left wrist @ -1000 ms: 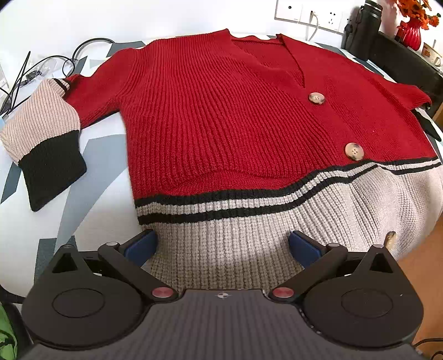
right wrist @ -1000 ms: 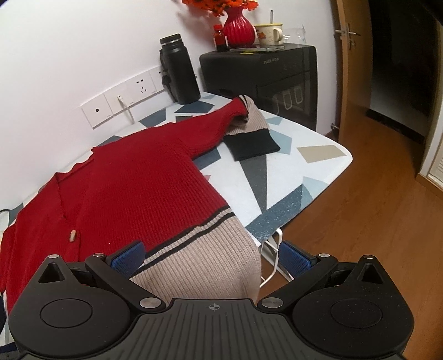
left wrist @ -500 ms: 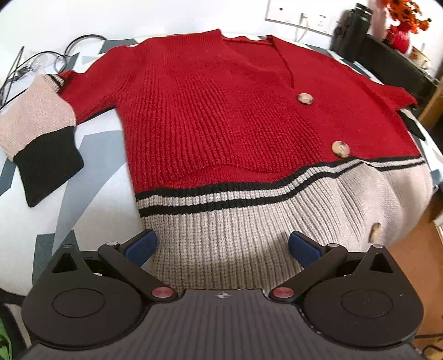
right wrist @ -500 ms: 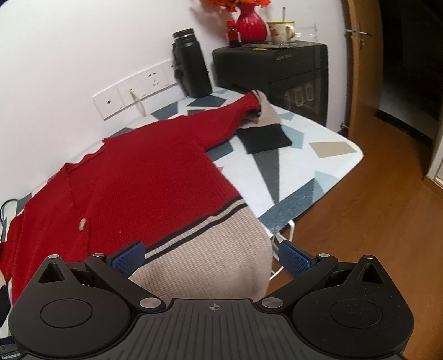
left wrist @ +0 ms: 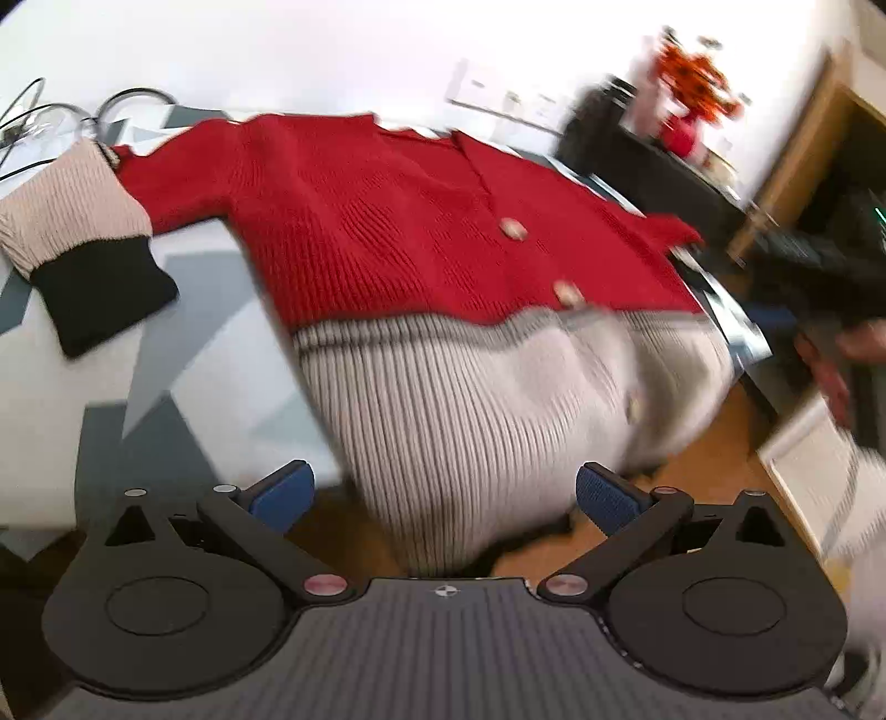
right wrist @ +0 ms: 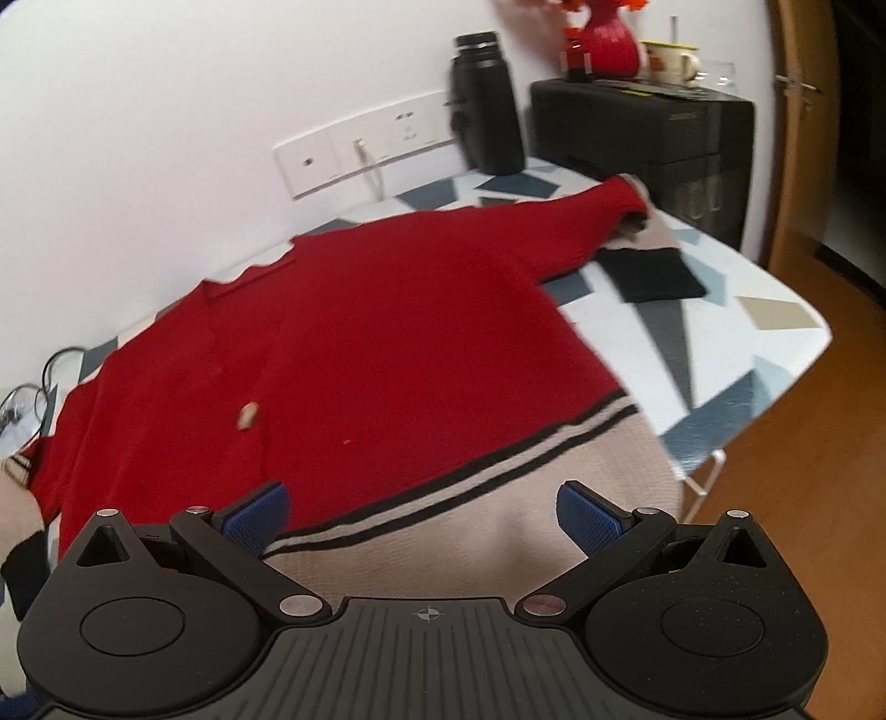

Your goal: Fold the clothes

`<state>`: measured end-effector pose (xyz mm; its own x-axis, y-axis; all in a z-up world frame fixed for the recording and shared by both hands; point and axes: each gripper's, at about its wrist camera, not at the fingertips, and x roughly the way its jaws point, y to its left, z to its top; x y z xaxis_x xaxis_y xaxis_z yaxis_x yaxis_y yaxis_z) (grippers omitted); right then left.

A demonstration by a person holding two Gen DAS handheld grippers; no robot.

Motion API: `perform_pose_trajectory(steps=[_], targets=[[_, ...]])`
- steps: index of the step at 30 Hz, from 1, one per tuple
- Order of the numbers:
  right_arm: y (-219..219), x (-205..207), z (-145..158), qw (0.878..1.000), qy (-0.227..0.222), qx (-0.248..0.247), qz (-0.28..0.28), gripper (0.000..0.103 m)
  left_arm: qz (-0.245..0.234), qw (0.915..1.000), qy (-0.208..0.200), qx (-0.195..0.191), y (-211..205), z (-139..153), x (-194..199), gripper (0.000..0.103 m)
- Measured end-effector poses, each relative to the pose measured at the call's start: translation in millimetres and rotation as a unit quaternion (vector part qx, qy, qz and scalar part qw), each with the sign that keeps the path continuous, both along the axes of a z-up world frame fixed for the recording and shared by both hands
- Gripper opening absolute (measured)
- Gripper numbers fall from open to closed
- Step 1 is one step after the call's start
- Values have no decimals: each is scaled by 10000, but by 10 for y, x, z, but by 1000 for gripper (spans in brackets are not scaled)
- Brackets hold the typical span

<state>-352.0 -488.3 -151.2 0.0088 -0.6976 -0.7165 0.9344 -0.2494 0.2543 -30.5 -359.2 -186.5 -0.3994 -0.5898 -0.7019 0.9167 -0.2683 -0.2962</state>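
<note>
A red knit cardigan [left wrist: 398,232] [right wrist: 354,354] lies spread front-up on a table with a geometric grey-and-white top [left wrist: 183,365] [right wrist: 720,343]. Its beige hem band [left wrist: 498,421] [right wrist: 498,531] hangs over the near table edge. One sleeve ends in a beige and black cuff [left wrist: 83,266] at the left; the other cuff [right wrist: 653,271] lies at the far right. My left gripper [left wrist: 440,493] stands open in front of the hanging hem, holding nothing. My right gripper [right wrist: 423,512] is open over the hem band, also holding nothing.
Wall sockets [right wrist: 365,149] and a black flask [right wrist: 487,105] stand at the table's back. A black cabinet [right wrist: 664,144] carries a red vase [right wrist: 603,44] and a mug. Cables [left wrist: 66,116] lie at the back left. Wooden floor [right wrist: 803,471] and a door are to the right.
The left view has dropped lower and swung right, now blurred, showing the hem hanging and the floor. The right gripper has come nearer to the hem. Both stay open.
</note>
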Motion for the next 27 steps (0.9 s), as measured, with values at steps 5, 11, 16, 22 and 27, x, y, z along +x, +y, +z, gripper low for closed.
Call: perform_pose_trajectory(steps=[5, 11, 16, 22, 27], targets=[[-59, 214, -150, 9997, 89, 167, 177, 102, -257, 9983, -498, 173, 219, -318, -78, 103], [-36, 312, -248, 9985, 242, 432, 251, 102, -293, 9977, -518, 317, 7, -715, -92, 103], [50, 288, -148, 9974, 583, 343, 252, 102, -718, 9966, -341, 209, -232, -874, -279, 103], [232, -51, -174, 9965, 675, 429, -229, 102, -893, 9951, -309, 296, -437, -978, -528, 103], [409, -444, -329, 9948, 607, 519, -634, 102, -676, 9968, -276, 340, -490, -1004, -618, 102]])
